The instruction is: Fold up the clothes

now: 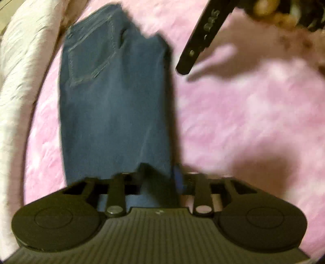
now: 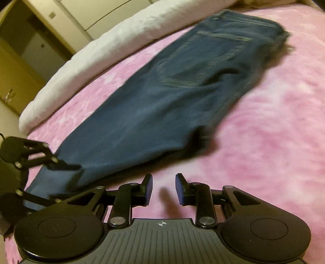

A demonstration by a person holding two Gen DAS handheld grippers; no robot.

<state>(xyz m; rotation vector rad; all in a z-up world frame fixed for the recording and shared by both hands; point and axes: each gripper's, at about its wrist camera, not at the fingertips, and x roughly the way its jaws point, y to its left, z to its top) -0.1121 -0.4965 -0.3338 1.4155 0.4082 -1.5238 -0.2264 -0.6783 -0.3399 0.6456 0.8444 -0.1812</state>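
Note:
Dark blue jeans point(image 1: 113, 105) lie folded lengthwise on a pink fuzzy blanket point(image 1: 243, 126), back pocket up, waistband far from me. My left gripper point(image 1: 156, 178) is shut on the leg-hem end of the jeans; denim bunches between its fingers. In the right wrist view the jeans point(image 2: 162, 105) stretch from lower left to upper right, and the left gripper point(image 2: 67, 172) clamps their lower-left end. My right gripper point(image 2: 163, 188) is open and empty, hovering over bare blanket just beside the jeans' near edge. One right-gripper finger point(image 1: 195, 46) shows at upper right of the left view.
A white quilt point(image 2: 97, 52) runs along the far side of the pink blanket point(image 2: 264, 142). Beyond the bed edge stand a beige wall and wooden doors point(image 2: 26, 61). A dark patterned object point(image 1: 294, 14) lies at the top right corner.

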